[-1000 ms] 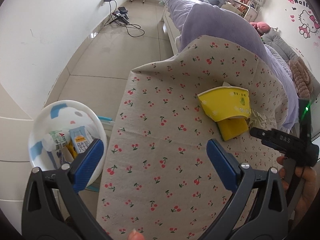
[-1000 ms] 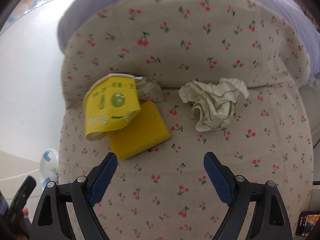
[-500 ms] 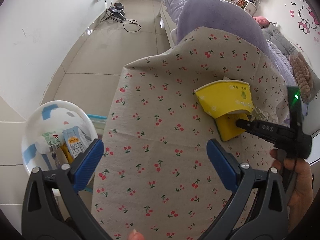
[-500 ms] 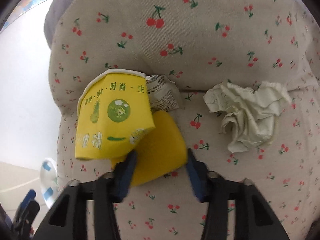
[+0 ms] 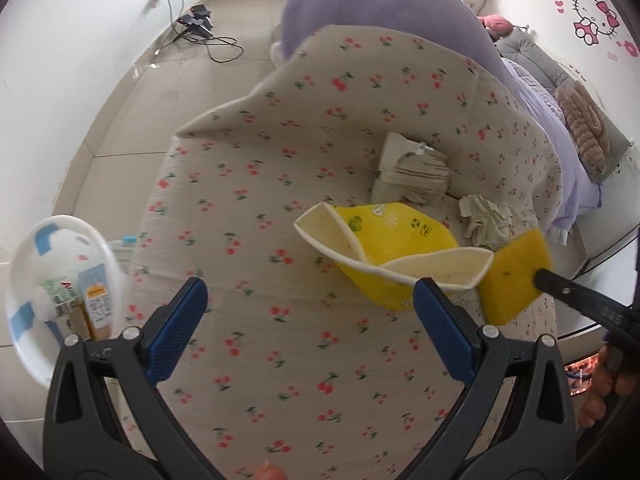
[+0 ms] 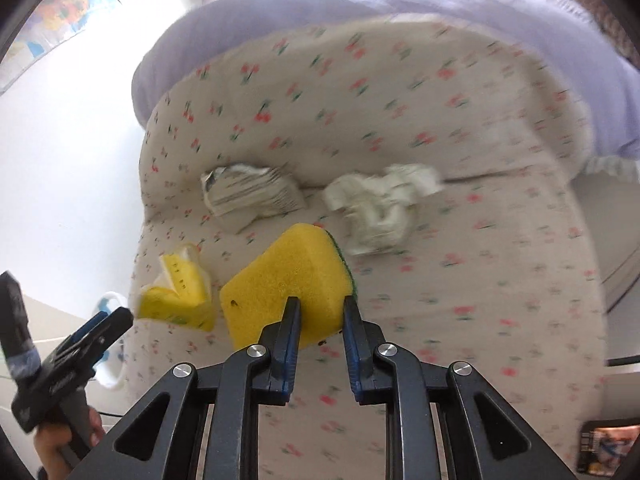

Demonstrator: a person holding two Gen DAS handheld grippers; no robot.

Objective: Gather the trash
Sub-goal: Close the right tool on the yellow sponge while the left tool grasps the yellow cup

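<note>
Both grippers tilt steeply down over the cherry-print cushion (image 5: 256, 208). Right gripper (image 6: 318, 312) pinches the yellow sponge (image 6: 280, 276), lifted clear of the cushion. Left gripper (image 5: 310, 304) hangs spread wide and empty, near the crushed yellow paper cup (image 5: 384, 248).

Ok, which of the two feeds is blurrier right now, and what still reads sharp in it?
Right wrist view is blurrier: cherry-print cover and crumpled paper smear, while the right gripper and its yellow sponge stay crisp. Left wrist view: only slight blur, bright window glare at top.
</note>
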